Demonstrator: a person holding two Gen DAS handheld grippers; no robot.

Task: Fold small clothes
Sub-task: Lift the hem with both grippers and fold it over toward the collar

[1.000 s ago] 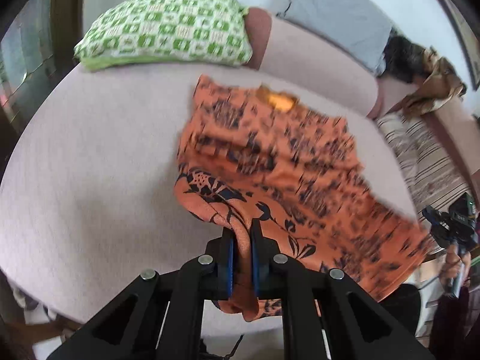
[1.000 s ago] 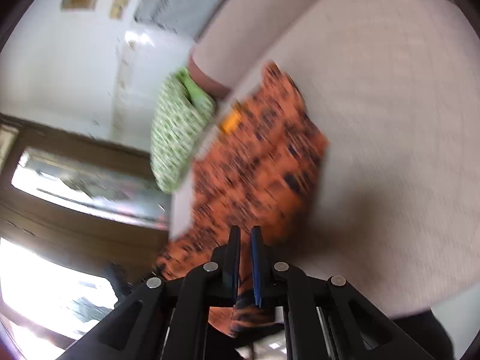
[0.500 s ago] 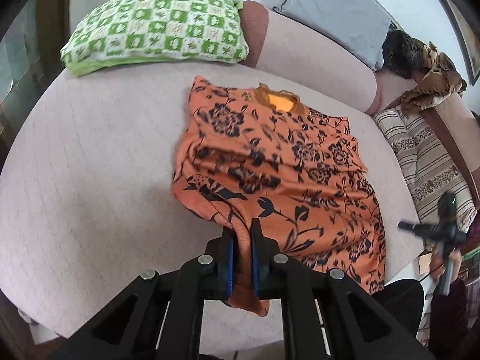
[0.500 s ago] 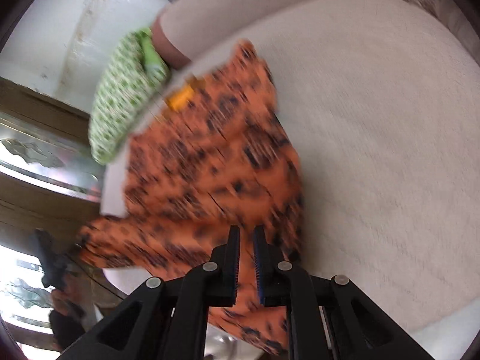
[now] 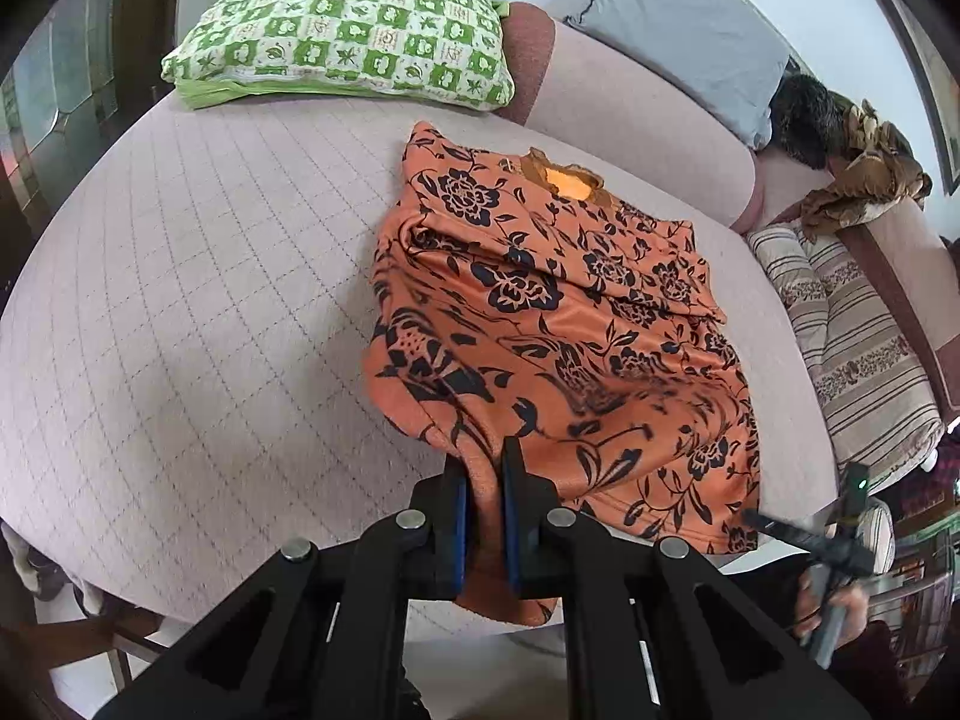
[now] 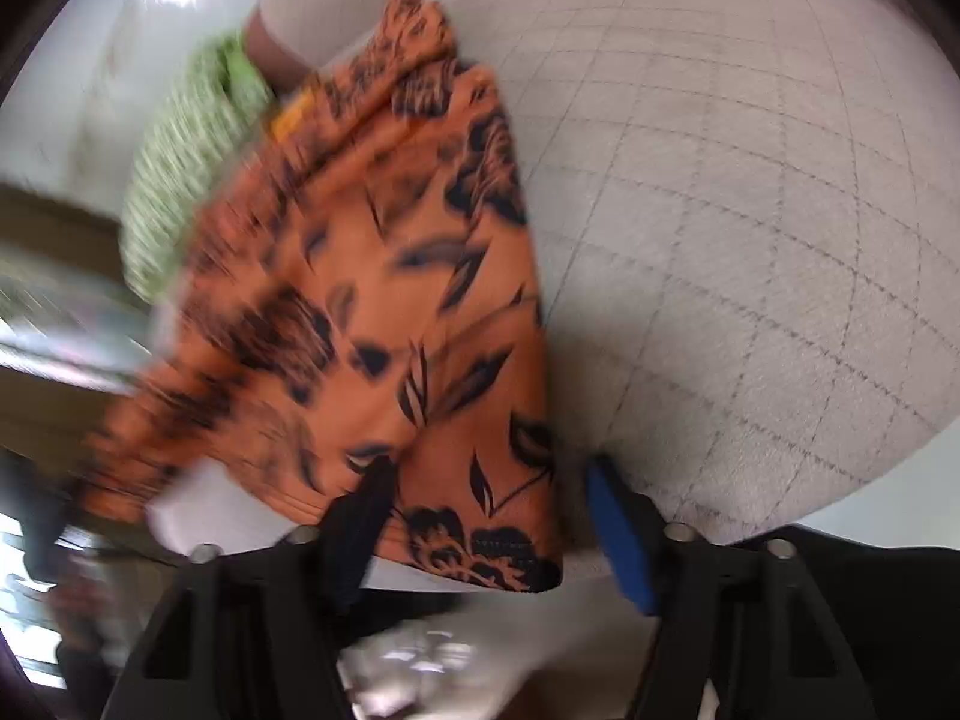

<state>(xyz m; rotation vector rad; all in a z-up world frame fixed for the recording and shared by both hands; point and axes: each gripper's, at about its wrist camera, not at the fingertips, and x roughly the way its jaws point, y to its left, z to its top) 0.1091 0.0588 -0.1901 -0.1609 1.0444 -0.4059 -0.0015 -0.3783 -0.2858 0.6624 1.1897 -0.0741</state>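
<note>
Orange floral top (image 5: 558, 324), spread on the quilted bed (image 5: 198, 300), looks light, limp and slippery, best taken by its hem corners: left tongs (image 5: 482, 516) clamp one corner, while right tongs (image 6: 492, 516) are opening around the other.

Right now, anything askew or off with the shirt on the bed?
Yes. The orange floral shirt lies rumpled, not flat: a fold ridge bunches across its middle and its near hem hangs over the bed edge. The left gripper pinches one hem corner; the right gripper is opening, cloth loose between its jaws.
</note>
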